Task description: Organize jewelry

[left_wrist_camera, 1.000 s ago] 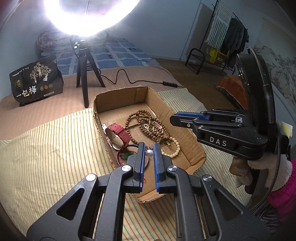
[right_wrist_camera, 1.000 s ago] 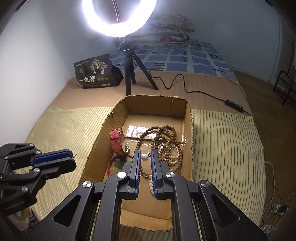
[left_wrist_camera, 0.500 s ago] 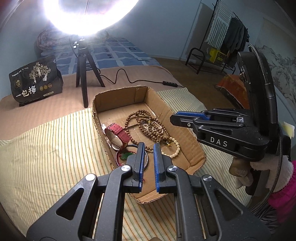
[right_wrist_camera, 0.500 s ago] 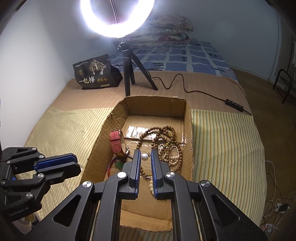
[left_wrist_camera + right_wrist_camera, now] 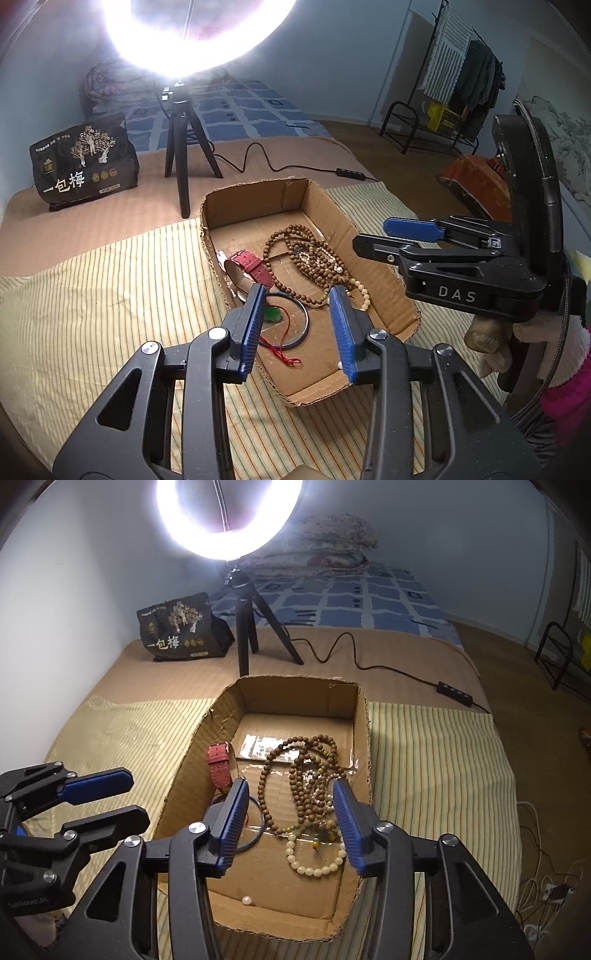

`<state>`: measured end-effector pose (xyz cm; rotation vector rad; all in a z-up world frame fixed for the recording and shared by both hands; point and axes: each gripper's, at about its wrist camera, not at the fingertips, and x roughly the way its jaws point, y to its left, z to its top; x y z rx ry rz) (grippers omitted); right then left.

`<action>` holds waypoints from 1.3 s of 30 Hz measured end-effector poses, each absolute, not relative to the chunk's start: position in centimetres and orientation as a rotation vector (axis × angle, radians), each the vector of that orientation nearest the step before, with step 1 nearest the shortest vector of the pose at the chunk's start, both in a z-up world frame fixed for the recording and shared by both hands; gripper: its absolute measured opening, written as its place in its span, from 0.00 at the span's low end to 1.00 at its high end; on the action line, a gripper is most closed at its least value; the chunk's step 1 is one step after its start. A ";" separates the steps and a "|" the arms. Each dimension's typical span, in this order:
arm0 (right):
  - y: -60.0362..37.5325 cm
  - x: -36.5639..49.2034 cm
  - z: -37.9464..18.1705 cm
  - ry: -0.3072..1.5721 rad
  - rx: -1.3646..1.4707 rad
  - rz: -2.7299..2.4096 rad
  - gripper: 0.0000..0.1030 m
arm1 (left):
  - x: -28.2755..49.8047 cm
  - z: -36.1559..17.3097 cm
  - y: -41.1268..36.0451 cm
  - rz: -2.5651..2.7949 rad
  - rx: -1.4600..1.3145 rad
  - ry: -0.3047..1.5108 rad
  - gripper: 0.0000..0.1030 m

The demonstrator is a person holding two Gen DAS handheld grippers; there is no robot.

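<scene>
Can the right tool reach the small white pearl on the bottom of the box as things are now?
Probably yes. The pearl lies loose on bare cardboard near the front wall of the box, apart from the beads. The right tool is above it, jaws opening, nothing between them.

Bedroom: bed (image 5: 369, 602), pillows (image 5: 325, 539), clothes rack (image 5: 454, 85).

An open brown cardboard box (image 5: 364, 734) holds the jewelry. A red leather watch strap (image 5: 218, 768) stands by its left wall; tangled brown wooden bead strands (image 5: 306, 775) lie mid-floor, a cream bead bracelet (image 5: 314, 860) nearer, and a small white pearl (image 5: 246, 900) by the near edge.
</scene>
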<state>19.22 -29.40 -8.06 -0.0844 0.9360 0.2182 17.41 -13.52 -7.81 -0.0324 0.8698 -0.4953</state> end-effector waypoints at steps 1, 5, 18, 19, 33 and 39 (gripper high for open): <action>-29.4 19.1 -7.9 0.932 -0.086 0.216 0.45 | 17.4 -7.7 -13.4 -0.492 -0.034 0.867 0.35; -29.2 18.9 -7.3 0.918 -0.098 0.203 0.45 | 17.2 -7.3 -13.1 -0.485 -0.034 0.855 0.35; -28.2 16.8 -4.3 0.835 -0.130 0.151 0.57 | 14.9 -4.4 -11.7 -0.462 -0.012 0.765 0.43; -28.2 16.5 -4.1 0.828 -0.132 0.146 0.62 | 14.7 -4.2 -11.6 -0.460 -0.009 0.757 0.43; -27.6 12.5 -1.3 0.742 -0.150 0.083 0.75 | 11.2 -1.9 -10.1 -0.439 -0.002 0.679 0.63; -26.8 10.6 -0.8 0.709 -0.184 0.079 0.76 | 9.9 -1.6 -9.3 -0.432 -0.024 0.673 0.77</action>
